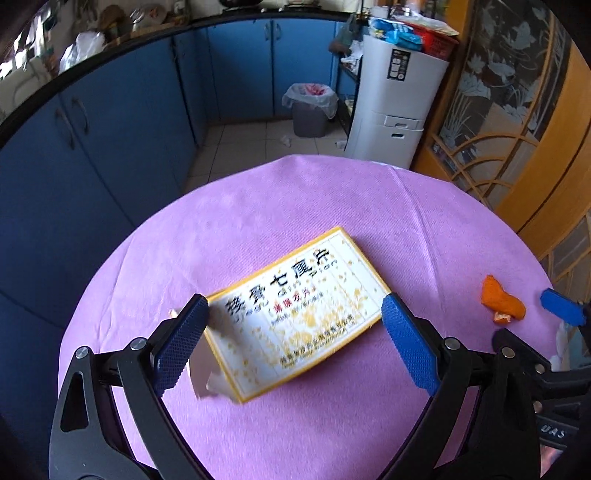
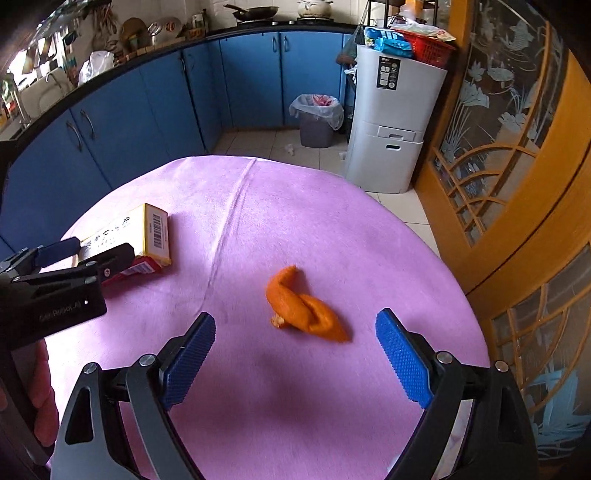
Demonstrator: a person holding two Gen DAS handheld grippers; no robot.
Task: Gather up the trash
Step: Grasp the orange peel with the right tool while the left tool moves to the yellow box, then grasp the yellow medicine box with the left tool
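Blue cabinets (image 2: 251, 77), white storage tower (image 2: 391, 118), carved wooden door (image 2: 517, 155), frying pan (image 2: 255, 12)

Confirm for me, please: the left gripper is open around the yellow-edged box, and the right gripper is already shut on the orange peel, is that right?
Not quite. The right gripper is open, its blue pads spread either side of the orange peel, which lies untouched on the pink tablecloth; the right wrist view shows this. The left gripper is indeed open around the yellow-edged box.
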